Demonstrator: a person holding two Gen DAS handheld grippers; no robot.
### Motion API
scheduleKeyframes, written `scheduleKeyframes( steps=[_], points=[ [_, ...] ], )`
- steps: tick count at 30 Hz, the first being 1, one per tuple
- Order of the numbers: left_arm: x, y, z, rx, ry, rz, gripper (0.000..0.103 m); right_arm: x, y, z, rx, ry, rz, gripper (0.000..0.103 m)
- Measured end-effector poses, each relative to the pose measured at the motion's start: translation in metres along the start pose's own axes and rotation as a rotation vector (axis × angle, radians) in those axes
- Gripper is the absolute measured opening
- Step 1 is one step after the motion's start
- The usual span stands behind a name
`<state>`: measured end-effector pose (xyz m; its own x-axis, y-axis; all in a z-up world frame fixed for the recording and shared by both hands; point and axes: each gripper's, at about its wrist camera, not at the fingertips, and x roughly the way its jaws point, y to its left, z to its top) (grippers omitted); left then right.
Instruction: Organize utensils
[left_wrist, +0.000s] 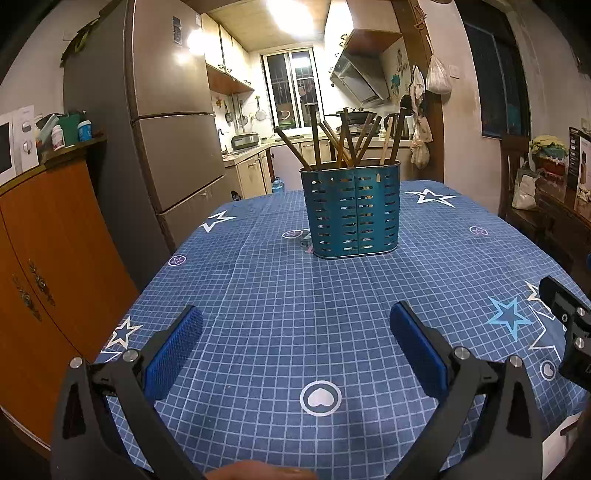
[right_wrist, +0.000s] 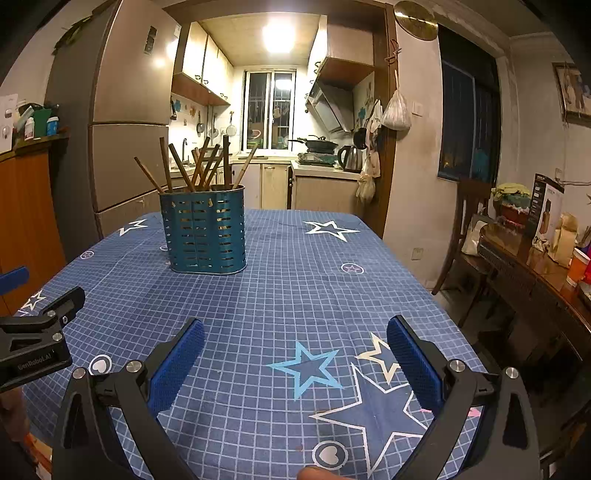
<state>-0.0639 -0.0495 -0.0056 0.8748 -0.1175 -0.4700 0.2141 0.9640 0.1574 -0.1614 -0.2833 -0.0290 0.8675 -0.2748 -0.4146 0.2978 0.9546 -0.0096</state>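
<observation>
Furthest left in the left wrist view stand an orange cabinet (left_wrist: 55, 258) and a steel fridge (left_wrist: 162, 122), both off the surface and apart from the task's things. Next comes the left claw (left_wrist: 295, 325), spread wide and holding nothing, its blue pads (left_wrist: 173, 350) level above the blue checked tablecloth (left_wrist: 277, 295) that covers the surface.

Straight ahead of it, a little right of its centre line and well apart, stands the teal slotted utensil holder (left_wrist: 352, 210), upright, with the chopsticks (left_wrist: 347, 144) already in it — their long axes near vertical, fanning out at the tops. No loose utensil shows on the cloth in either view. So the chopsticks sit gathered in the holder as a finished tidy-up would leave them, yet the same scene would also fit a moment when they are to be taken out and sorted; the pictures do not settle which.

Further right is the right claw (right_wrist: 295, 347), equally wide and empty, hovering low near the surface's near edge. From it the holder lies ahead and off to the left, so the left claw looks the better lined up with it — the right would have to cross inward.

Both claws point forward along the surface, roughly level and side by side, with a fingertip of the person (right_wrist: 314, 472) at the bottom edge.
</observation>
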Motion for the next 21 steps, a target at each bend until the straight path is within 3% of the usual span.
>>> scheduleKeyframes(
  steps=[15,21],
  points=[
    [0.004,0.006,-0.001,-0.039,0.016,-0.007,0.098,0.000,0.000,0.000,-0.003,-0.007,0.000,0.098],
    [-0.011,0.015,-0.002,-0.087,-0.079,0.012,0.098,-0.018,-0.005,0.000,0.034,-0.081,0.009,0.099]
  ],
)
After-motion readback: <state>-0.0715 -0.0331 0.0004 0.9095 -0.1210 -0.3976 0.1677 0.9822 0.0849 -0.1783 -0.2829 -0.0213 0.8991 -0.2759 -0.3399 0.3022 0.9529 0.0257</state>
